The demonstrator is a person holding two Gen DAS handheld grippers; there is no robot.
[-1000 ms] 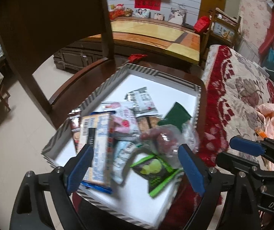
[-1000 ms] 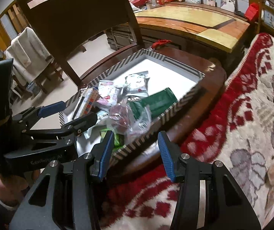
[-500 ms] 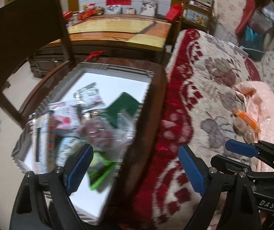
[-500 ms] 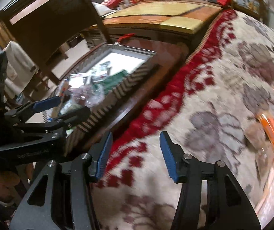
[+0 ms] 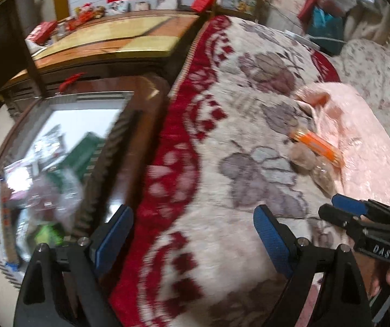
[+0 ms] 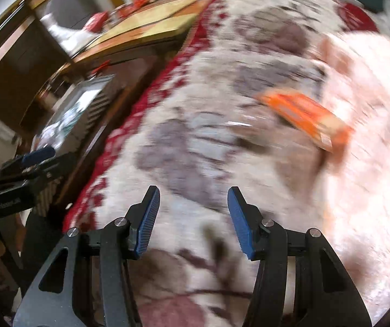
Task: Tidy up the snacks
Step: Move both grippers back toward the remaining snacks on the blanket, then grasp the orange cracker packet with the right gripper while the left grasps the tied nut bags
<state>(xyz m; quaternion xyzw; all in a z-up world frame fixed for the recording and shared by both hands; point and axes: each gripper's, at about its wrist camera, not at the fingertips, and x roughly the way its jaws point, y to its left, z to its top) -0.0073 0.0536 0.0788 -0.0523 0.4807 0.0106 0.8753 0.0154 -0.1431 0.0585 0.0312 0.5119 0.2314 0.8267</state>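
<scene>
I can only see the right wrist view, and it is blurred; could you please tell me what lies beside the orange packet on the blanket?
Observer: In the left wrist view, brown round snacks in what looks like clear wrap lie against the orange packet.
Operator: Thank you. Is the left gripper carrying anything?
Observer: No. The left gripper is open and empty above the blanket.
Operator: And what is in the box?
Observer: The striped box holds a green packet among other blurred snacks.
</scene>
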